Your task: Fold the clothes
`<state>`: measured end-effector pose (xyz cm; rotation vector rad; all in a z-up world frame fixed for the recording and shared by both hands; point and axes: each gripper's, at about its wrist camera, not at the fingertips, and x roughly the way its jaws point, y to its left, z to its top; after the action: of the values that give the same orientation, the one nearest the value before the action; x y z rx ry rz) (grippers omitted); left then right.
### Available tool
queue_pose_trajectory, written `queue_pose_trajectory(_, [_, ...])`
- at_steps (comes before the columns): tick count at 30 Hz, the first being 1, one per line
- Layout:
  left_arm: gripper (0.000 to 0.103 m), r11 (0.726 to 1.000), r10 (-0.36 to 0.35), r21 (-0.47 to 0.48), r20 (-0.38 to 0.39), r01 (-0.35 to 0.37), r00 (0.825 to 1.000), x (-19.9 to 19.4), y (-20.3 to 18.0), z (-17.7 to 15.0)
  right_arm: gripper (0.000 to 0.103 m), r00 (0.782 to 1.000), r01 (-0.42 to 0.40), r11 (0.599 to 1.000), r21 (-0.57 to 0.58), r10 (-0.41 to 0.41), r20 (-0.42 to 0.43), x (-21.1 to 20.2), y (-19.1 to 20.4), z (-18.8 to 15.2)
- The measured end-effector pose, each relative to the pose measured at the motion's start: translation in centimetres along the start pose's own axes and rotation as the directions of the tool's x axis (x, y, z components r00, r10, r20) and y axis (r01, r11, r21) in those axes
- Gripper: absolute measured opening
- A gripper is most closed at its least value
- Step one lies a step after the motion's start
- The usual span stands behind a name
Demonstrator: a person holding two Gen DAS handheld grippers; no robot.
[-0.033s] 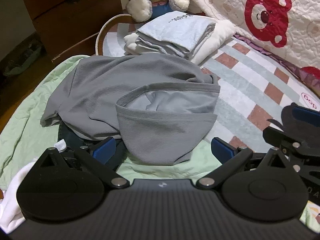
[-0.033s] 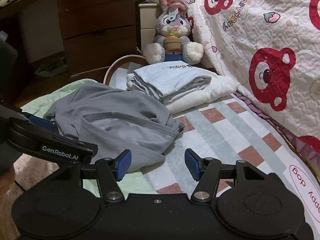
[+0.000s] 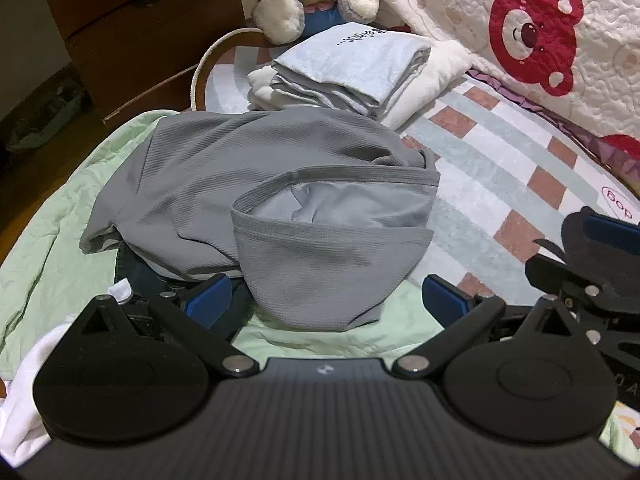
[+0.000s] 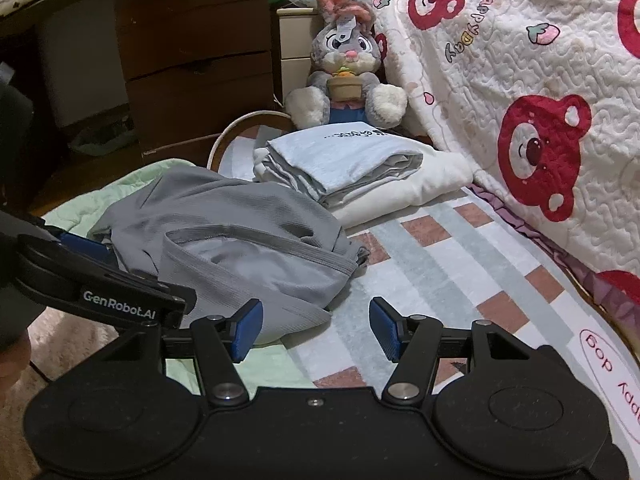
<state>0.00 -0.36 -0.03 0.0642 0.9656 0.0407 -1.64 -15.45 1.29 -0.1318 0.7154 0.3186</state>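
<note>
- Bedding fills both views: a checked mat (image 4: 436, 240) runs through the middle of the frame, a pale green sheet (image 3: 60, 216) lies at the left, a bear-print quilt (image 4: 520, 92) rises at the upper right, and a plush rabbit (image 4: 344, 76) sits top centre before a wooden dresser (image 4: 192, 40).
- We see the task's thing, a crumpled grey garment (image 3: 280, 200), heaped at the centre of the left wrist view, its ribbed opening gaping toward us; behind it a folded stack of clothes (image 4: 344, 160) lies squared, pale grey on white.
- Our left gripper (image 3: 326, 292) stands wide open with nothing between its blue pads, the near edge of the garment lying in the gap; our right gripper (image 4: 316, 328) is likewise spread and empty, low centre in its view, over the garment's right edge and the mat.
- Risks, as we judge them: a pinch at the heap could catch both layers of the opening, or the green sheet under it, and drag the bedding along; a lift from one point would let the loose knit bunch rather than spread.
- Hidden: dark fabric (image 3: 140, 276) and something white (image 3: 24, 364) lie under or beside the heap at lower left, and we cannot tell what they are; the garment's sleeves or legs are buried, so we cannot name its kind.
</note>
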Motion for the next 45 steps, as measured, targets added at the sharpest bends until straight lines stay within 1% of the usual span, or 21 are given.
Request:
queue_pose_trajectory(5, [0.103, 1.000, 0.006, -0.007, 0.005, -0.006, 1.000, 0.0, -1.0, 0.0, 0.065, 1.000, -0.012, 0.999, 0.040, 0.012, 0.006, 0.2, 0.1, -0.3])
queue_pose_trajectory(7, [0.103, 1.000, 0.008, -0.009, 0.007, -0.008, 1.000, 0.0, -1.4, 0.0, 0.065, 1.000, -0.018, 0.999, 0.051, 0.018, 0.008, 0.2, -0.4, -0.4])
queue_pose_trajectory(9, [0.103, 0.999, -0.031, -0.025, 0.011, 0.031, 0.999, 0.1, 0.7, 0.0, 0.065, 1.000, -0.021, 0.998, 0.060, 0.021, 0.009, 0.1, -0.7, -0.3])
queue_pose_trajectory(10, [0.103, 0.999, -0.030, -0.025, 0.012, 0.030, 0.999, 0.1, 0.7, 0.0, 0.065, 1.000, -0.020, 0.998, 0.062, 0.019, 0.009, 0.1, -0.7, -0.3])
queue_pose_trajectory(14, [0.103, 0.999, -0.037, -0.024, 0.000, 0.037, 0.999, 0.3, 1.0, 0.0, 0.066, 1.000, 0.000, 0.999, 0.050, 0.001, -0.002, 0.1, -0.5, -0.5])
queue_pose_trajectory(17, [0.103, 0.999, -0.047, -0.023, -0.007, 0.046, 0.999, 0.3, 1.3, 0.0, 0.072, 0.999, 0.048, 0.999, -0.004, -0.048, 0.004, -0.6, 0.4, -0.8])
queue_pose_trajectory(20, [0.103, 0.999, -0.041, -0.015, -0.008, 0.041, 0.999, 0.4, 1.3, 0.1, 0.072, 0.998, 0.055, 0.998, -0.036, -0.055, 0.005, -0.6, 0.7, -1.1])
queue_pose_trajectory(30, [0.103, 0.999, -0.048, -0.009, -0.011, 0.048, 0.999, 0.3, 1.1, 0.1, 0.072, 1.000, 0.026, 1.000, -0.004, -0.026, 0.010, -0.6, 0.5, -1.1])
queue_pose_trajectory(34, [0.103, 0.999, -0.050, -0.010, -0.015, 0.049, 0.999, 0.4, 1.2, 0.1, 0.072, 0.999, -0.040, 0.996, 0.076, 0.040, -0.005, -0.6, 0.2, -1.0])
queue_pose_trajectory(38, [0.103, 0.999, -0.054, -0.008, -0.017, 0.054, 0.998, 0.3, 1.2, 0.0, 0.072, 0.994, -0.101, 0.983, 0.152, 0.104, -0.015, -0.6, -0.1, -0.8])
queue_pose_trajectory(42, [0.103, 0.998, -0.061, -0.001, -0.020, 0.061, 0.998, 0.2, 1.0, 0.0, 0.073, 0.998, -0.064, 0.994, 0.087, 0.066, -0.016, -0.6, 1.0, -0.7])
queue_pose_trajectory(45, [0.103, 0.998, -0.063, 0.005, -0.017, 0.064, 0.998, 0.0, 0.9, -0.1, 0.073, 0.998, -0.058, 0.997, 0.058, 0.059, -0.016, -0.8, 1.3, -0.7])
